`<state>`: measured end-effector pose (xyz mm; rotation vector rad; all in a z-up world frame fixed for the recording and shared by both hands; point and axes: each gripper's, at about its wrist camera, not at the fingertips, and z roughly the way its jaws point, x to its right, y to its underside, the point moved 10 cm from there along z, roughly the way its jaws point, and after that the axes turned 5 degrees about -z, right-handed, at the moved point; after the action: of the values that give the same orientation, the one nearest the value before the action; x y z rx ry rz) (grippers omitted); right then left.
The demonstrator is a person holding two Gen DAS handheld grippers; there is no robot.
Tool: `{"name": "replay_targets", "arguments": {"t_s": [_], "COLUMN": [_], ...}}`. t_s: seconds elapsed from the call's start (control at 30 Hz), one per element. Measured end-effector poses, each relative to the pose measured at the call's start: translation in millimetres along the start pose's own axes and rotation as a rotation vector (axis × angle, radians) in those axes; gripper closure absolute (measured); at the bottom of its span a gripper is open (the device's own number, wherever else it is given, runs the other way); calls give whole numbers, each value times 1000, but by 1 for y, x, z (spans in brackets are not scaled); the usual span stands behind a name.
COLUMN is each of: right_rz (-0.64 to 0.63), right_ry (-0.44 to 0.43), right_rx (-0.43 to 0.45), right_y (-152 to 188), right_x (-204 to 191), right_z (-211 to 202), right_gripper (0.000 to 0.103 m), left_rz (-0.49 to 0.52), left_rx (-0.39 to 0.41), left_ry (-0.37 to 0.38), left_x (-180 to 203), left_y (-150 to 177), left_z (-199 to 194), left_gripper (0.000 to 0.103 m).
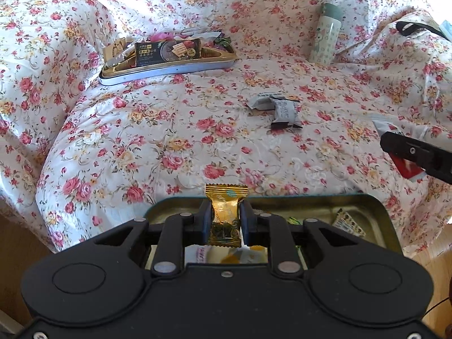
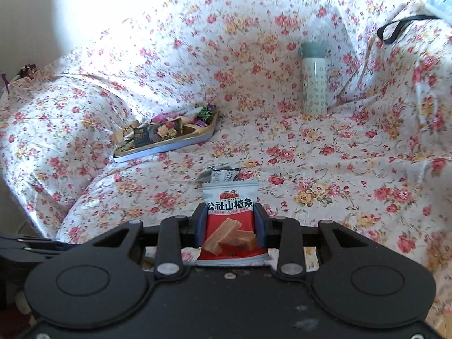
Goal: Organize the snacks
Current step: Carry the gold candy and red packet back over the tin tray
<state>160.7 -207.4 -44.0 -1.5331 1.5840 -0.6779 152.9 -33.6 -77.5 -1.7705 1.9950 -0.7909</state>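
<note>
Left wrist view: your left tool (image 1: 225, 220) pinched a gold candy wrapper (image 1: 226, 214) across its waist, long axis pointing ahead, poised above the open green tin (image 1: 364, 206), presumably for dropping in. Right wrist view: your right tool (image 2: 230, 226) pinched a red-and-white hawthorn packet (image 2: 230, 217), long axis forward, over the floral bed cover (image 2: 325, 169), the filled tray (image 2: 166, 137) lying well beyond.

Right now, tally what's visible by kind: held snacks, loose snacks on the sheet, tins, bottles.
Held snacks: 2, gold packet in the left gripper, red-and-white hawthorn packet in the right gripper
Loose snacks on the sheet: 2, grey wrappers
Tins: 2, far tin, near tin
Bottles: 1, green bottle
Total: 7
</note>
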Motion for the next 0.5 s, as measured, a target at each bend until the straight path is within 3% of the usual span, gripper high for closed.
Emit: {"name": "replay_targets", "arguments": {"t_s": [0.23, 0.5], "right_rz": [-21, 24], "right_ry": [3, -3], "right_rx": [27, -22], "right_y": [17, 46], "right_x": [-18, -27], "right_z": [-40, -60], "right_gripper": [67, 67], "left_rz": [-1, -27], "left_rx": [-8, -64], "left_ry": [19, 86], "left_x": [12, 27], "left_y": [18, 43], "left_z": [-12, -22], "left_gripper": [75, 75]}}
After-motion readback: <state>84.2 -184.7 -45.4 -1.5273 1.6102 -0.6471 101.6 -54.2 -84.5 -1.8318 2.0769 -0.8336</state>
